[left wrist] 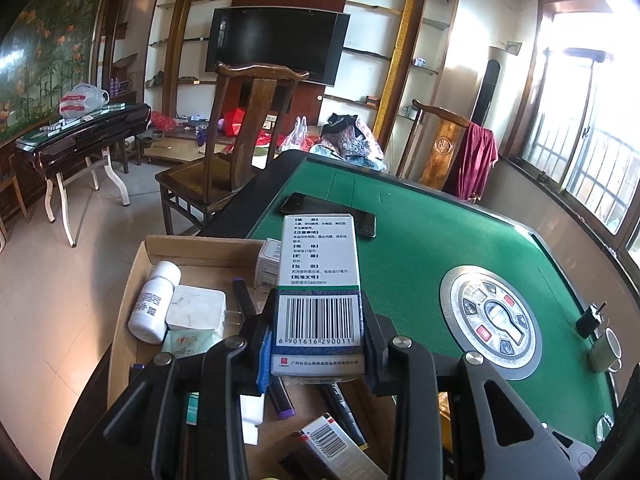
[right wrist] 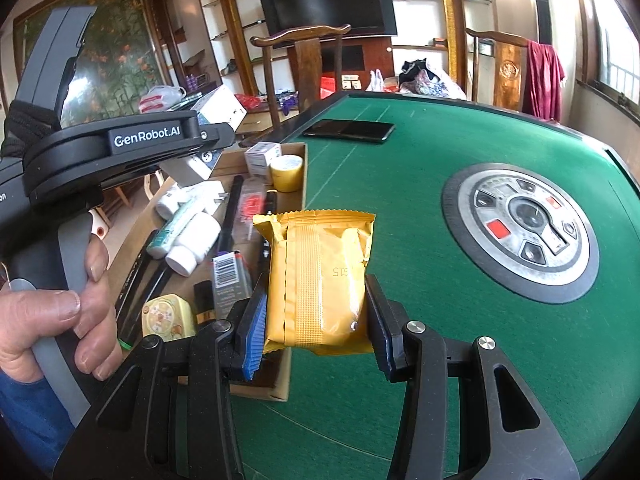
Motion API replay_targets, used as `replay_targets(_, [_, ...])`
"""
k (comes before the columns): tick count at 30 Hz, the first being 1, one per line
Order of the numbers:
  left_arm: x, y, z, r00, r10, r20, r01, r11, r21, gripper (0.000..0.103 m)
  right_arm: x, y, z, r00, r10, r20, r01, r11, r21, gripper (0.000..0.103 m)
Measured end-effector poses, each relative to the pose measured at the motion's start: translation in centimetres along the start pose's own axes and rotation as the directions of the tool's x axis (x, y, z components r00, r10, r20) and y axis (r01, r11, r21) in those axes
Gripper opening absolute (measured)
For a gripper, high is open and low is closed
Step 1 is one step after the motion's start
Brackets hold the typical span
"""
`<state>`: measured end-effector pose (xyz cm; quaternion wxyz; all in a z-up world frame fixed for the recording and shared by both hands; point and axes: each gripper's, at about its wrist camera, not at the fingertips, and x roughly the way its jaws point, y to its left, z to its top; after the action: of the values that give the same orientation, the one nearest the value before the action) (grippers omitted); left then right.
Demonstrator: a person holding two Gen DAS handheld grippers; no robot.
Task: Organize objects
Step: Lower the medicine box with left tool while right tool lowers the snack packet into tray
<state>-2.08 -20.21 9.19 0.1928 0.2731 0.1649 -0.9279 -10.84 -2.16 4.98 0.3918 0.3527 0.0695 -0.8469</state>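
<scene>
The left tool [left wrist: 318, 344] clasped a glossy rectangular medicine box [left wrist: 318, 280]; the right tool [right wrist: 316, 312], tilted downward, clasped a crinkled golden foil packet [right wrist: 320, 276] above the green felt counter [right wrist: 400, 184].

**Two wrist cameras, one table**

Each fisheye looks forward and down along its own fingers, close above the green table [left wrist: 420, 232]. The left view sits over the cardboard box [left wrist: 200, 252]; the right view sees it at 9 o'clock. Both share the phone [right wrist: 348, 130], central dial [right wrist: 524, 220] and television [left wrist: 276, 42] at 12 o'clock.
</scene>
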Motion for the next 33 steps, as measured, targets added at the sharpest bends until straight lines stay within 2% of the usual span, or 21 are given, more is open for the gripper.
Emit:
replay_targets(11, [1.4,2.7,0.4,0.998,0.042,-0.037,-0.045,0.997,-0.064,0.034,1.4,3.7,0.1,0.998,0.044,-0.035,-0.046,0.996,-0.070,0.044])
replay_targets(21, [2.8,4.1,0.4,0.995,0.045,-0.090,-0.054,0.993,-0.101,0.034,2.4,5.4,-0.3,0.996,0.065,-0.066,-0.071,0.992,-0.104,0.044])
replay_targets(27, [2.8,4.1,0.4,0.993,0.069,-0.092,-0.077,0.993,-0.087,0.034,3.0,5.3,1.5,0.997,0.053,-0.059,-0.059,0.993,-0.106,0.044])
replay_targets(33, [3.3,4.6,0.4,0.991,0.079,-0.110,-0.089,0.991,-0.097,0.034,6.0,4.8,3.6,0.993,0.053,-0.101,-0.061,0.995,-0.077,0.044])
